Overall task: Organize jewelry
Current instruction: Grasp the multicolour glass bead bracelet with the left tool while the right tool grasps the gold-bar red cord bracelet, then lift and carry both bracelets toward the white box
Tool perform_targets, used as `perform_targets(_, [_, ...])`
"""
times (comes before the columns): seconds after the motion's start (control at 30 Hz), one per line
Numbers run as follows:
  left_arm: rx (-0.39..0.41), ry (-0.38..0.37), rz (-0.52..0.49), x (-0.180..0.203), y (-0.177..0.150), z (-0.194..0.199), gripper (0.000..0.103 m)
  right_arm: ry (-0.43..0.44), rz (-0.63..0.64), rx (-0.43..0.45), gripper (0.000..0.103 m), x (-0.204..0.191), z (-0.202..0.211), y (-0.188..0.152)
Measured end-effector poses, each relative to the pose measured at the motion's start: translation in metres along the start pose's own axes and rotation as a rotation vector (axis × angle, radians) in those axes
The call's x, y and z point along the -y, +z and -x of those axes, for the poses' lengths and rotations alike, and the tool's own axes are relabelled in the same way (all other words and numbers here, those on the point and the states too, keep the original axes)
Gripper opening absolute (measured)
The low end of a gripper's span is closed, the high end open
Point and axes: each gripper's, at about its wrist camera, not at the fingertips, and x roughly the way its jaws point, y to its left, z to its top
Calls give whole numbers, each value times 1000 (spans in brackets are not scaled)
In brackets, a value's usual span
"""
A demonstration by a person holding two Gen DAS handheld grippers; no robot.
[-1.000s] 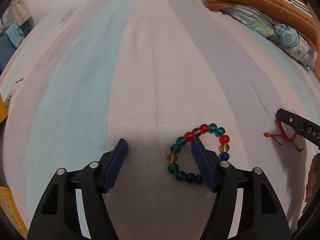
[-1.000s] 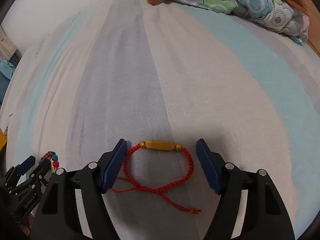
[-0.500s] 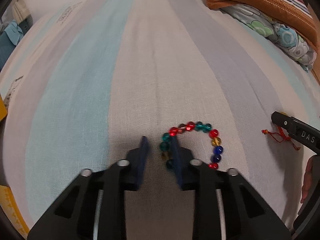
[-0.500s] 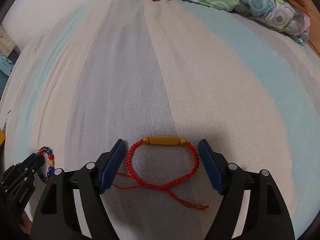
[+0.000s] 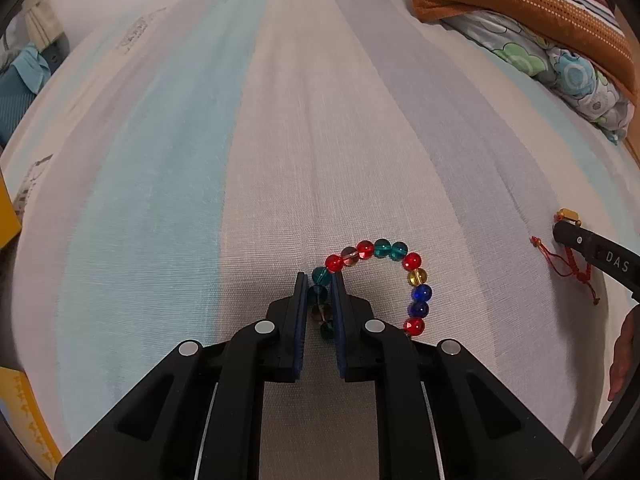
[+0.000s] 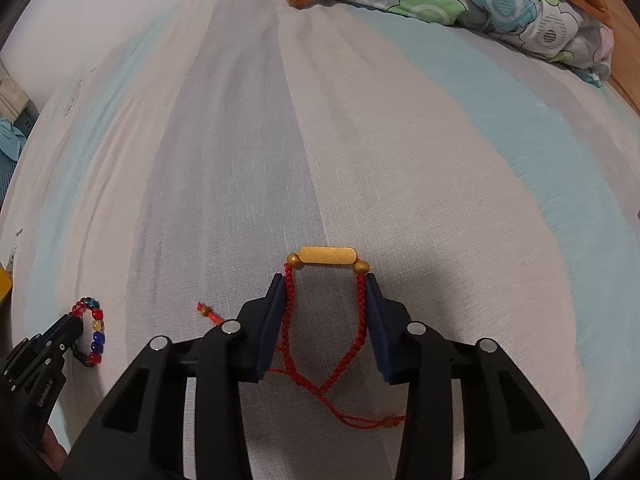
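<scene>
A bracelet of red, teal, blue and amber glass beads [image 5: 382,250] lies on the striped bedsheet. My left gripper [image 5: 320,280] is shut on its left side, several beads pinched between the pads. In the right wrist view a red braided cord bracelet with a gold bar [image 6: 327,256] lies on the sheet. My right gripper [image 6: 326,282] has closed in around it, its pads touching both cord sides, the loop squeezed narrow between them. The bead bracelet [image 6: 94,330] and left gripper [image 6: 74,326] show at that view's lower left. The cord bracelet [image 5: 568,264] shows at the left view's right edge.
The striped sheet [image 5: 280,140] covers the whole bed. A floral pillow [image 6: 500,4] and an orange cushion [image 5: 520,4] lie at the far right. A yellow object [image 5: 8,216] sits at the left edge.
My left gripper has closed from wide open onto the bead bracelet's left side. My right gripper has narrowed around the cord bracelet, squeezing its loop from round to narrow.
</scene>
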Motion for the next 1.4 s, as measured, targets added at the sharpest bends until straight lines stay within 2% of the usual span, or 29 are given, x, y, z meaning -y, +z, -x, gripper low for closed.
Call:
perform_targets(0.37, [7,-4,2,1,1,6,9,23,5,22,36,-2,13,3])
perform_targets(1.4, [131,-56,4,2,-7,99,9,69,74,96,36,-23,80,-16])
